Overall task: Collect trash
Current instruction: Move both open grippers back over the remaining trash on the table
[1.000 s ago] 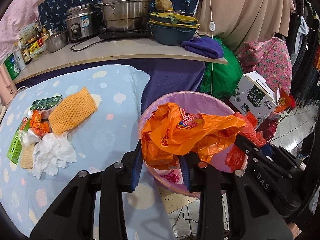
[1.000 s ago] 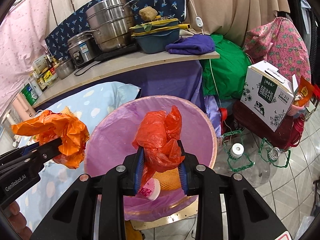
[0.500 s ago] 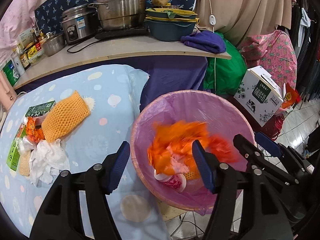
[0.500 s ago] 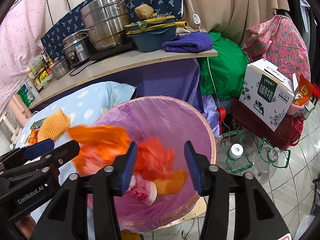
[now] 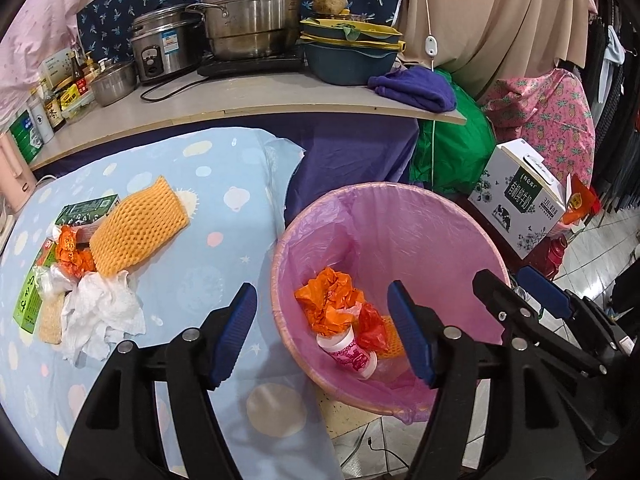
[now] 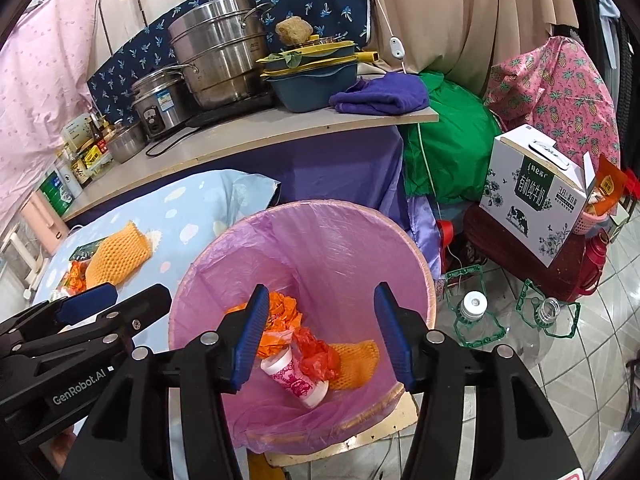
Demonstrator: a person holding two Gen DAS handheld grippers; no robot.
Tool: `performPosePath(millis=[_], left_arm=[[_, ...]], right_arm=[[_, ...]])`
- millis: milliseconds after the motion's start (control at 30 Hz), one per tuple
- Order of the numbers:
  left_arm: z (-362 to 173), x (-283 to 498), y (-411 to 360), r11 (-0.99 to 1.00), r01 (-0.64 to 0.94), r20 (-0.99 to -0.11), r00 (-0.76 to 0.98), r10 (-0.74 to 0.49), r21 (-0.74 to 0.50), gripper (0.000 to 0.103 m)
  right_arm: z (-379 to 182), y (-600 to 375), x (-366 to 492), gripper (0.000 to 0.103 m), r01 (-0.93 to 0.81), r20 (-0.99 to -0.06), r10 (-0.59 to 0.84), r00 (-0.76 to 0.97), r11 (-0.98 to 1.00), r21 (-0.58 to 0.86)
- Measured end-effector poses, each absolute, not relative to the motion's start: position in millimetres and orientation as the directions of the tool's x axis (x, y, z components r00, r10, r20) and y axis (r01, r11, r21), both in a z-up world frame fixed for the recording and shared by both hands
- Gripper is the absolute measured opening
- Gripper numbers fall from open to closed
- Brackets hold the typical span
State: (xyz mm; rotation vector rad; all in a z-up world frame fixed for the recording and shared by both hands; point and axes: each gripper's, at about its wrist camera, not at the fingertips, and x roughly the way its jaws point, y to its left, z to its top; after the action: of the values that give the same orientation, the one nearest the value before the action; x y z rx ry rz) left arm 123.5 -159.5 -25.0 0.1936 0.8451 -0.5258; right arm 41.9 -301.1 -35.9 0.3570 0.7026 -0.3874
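both the left gripper (image 5: 322,334) and right gripper (image 6: 320,334) had spread apart since a second ago, and the orange bags (image 6: 280,320) they had held lay in the pink-lined bin (image 6: 320,216).

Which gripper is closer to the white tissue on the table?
Left. The left gripper hangs at the table edge just right of the tissue; the right gripper is farther right, over the bin.

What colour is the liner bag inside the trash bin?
Translucent pink-purple liner bag; the right wrist view shows it best.
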Motion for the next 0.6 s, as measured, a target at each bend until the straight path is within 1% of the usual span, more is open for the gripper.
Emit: performPosePath(millis=[300,500,600], left_arm=[[-23,126,-133,0.874,0.482,-0.754,0.549,-0.361,-0.067,0.064],[-25,130,-104,0.896,0.436,-0.761,0.554,-0.337,-0.079,0.065],[-27,134,-83,0.913,0.396,-0.765,0.559,-0.321,-0.094,0.069]], right_arm=[[-30,-281,47,0.053,0.426,-0.678,-0.206,0.705,0.888,0.174],[-28,-258,55,0.054,0.385,-0.678,-0.177,0.713,0.907,0.168],[-28,-243,60,0.054,0.358,-0.681,-0.154,0.716,0.918,0.169]])
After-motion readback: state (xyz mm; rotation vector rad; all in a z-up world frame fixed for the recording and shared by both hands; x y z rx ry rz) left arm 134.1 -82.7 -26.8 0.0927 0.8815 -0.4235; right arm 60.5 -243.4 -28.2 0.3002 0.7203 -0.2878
